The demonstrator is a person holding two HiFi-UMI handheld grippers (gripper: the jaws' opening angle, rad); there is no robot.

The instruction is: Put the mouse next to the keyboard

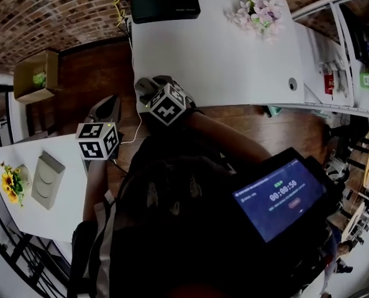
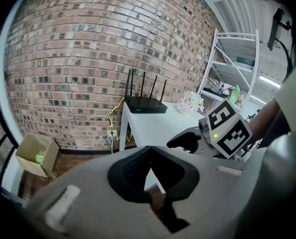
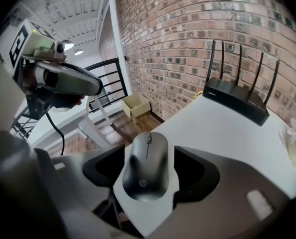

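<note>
A grey mouse (image 3: 145, 166) lies lengthwise between the jaws of my right gripper (image 3: 150, 171), at the near left corner of the white table (image 3: 227, 133). The jaws sit close against its sides, shut on it. In the head view the mouse (image 1: 148, 89) shows at the table's (image 1: 222, 54) left edge, ahead of the right gripper (image 1: 154, 87). My left gripper (image 1: 107, 107) hovers over the wooden floor left of the table. Its pads meet at the tips with nothing between them (image 2: 149, 156). No keyboard shows in any view.
A black router (image 1: 164, 2) with antennas stands at the table's far edge, with pale flowers (image 1: 256, 11) to its right. A cardboard box (image 1: 35, 76) sits on the floor by the brick wall. A second white table (image 1: 54, 210) is at the left, metal shelving (image 1: 346, 73) at the right.
</note>
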